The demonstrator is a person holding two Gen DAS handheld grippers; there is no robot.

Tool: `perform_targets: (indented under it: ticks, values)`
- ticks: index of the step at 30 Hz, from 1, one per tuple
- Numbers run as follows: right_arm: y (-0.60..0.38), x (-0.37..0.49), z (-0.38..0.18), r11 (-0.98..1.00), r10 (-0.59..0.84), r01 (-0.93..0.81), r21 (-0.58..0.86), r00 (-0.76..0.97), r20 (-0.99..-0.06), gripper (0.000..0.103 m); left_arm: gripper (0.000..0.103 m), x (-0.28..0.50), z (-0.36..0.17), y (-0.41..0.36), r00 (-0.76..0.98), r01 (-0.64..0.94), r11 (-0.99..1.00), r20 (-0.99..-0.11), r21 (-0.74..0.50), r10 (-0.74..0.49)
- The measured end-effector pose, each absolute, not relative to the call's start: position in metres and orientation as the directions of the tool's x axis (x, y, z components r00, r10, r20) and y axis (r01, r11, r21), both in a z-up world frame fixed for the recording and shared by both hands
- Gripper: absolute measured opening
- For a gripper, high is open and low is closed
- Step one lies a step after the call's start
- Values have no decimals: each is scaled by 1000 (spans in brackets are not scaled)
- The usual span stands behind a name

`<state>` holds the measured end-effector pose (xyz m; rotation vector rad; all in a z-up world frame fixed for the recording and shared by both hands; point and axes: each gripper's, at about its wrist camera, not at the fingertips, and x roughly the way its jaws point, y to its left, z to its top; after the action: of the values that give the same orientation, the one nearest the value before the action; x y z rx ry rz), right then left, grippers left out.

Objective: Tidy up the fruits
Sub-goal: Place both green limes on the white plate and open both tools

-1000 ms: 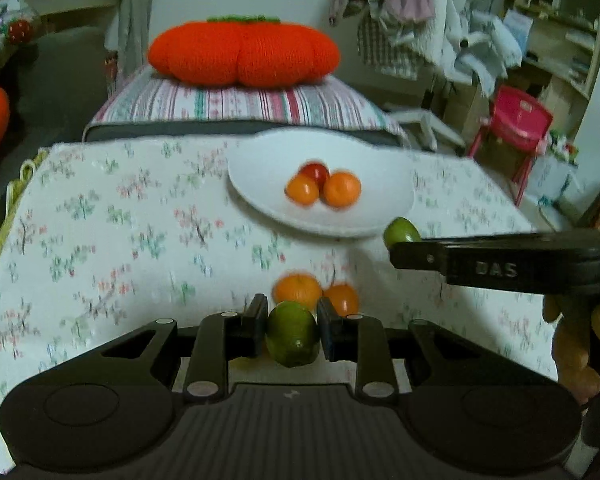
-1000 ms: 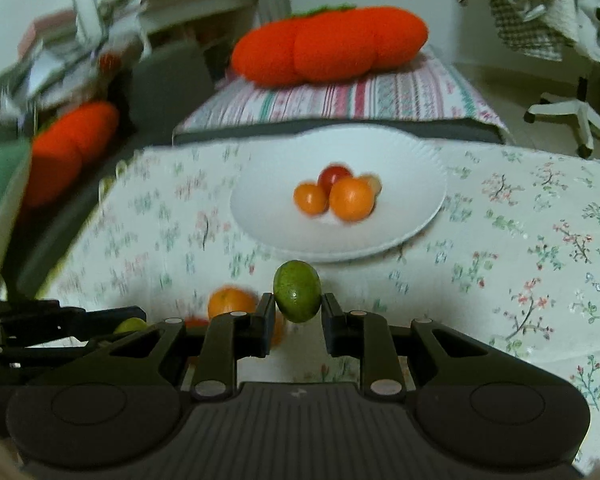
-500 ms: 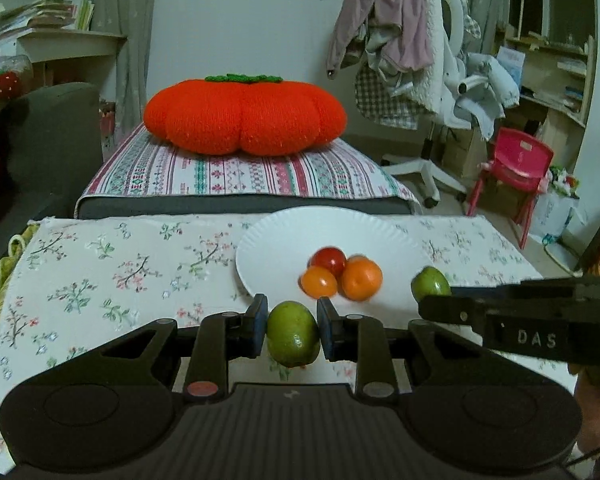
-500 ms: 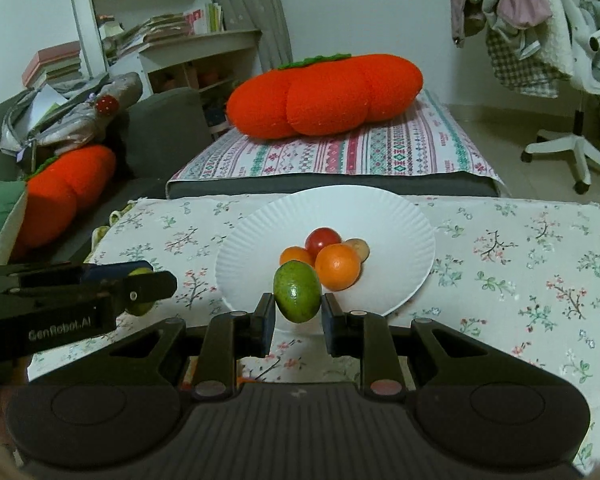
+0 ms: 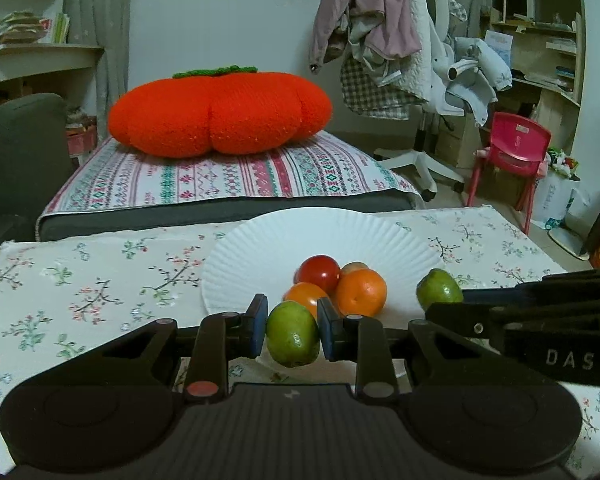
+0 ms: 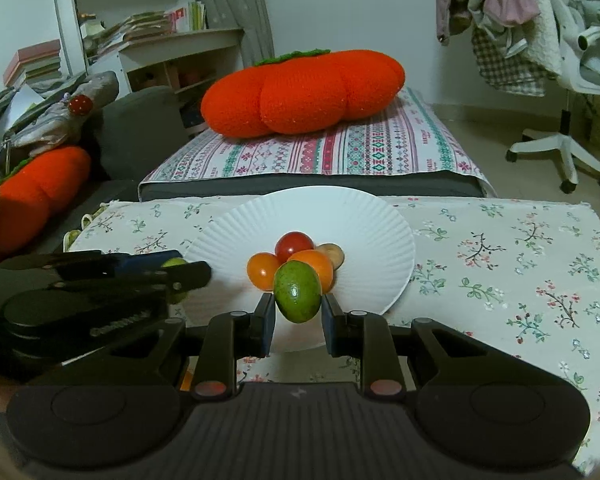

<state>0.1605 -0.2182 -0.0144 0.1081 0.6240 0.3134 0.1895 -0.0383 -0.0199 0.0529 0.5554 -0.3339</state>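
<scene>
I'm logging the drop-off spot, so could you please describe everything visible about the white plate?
The plate is round, white and finely ribbed, like paper, lying flat on the floral cloth. Clustered in its middle are a red fruit, two orange fruits and a brownish one. Both grippers hold green fruit above its near rim; nothing visibly presses on it.

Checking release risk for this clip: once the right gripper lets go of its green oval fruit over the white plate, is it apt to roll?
Probably. The green oval fruit in the right gripper is smooth, glossy and rounded, so it may roll. The white ridged paper plate looks shallow, offering little rim. The pile of orange and red fruits behind could stop it.
</scene>
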Motion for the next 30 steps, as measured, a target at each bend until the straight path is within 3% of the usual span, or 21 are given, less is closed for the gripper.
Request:
perform_targets:
  ticks: [11, 16, 30]
  values:
    - [-218, 171, -24, 965, 261, -204, 163, 756, -601, 22, 3, 194, -32, -40, 775, 342, 938, -548, -54, -314]
    - [-225, 172, -23, 971, 238, -172, 166, 767, -597, 22, 24, 192, -29, -38, 774, 327, 943, -556, -61, -304]
    - [-241, 171, -18, 974, 203, -104, 199, 788, -581, 30, 35, 191, -15, -24, 780, 261, 959, -561, -110, -277]
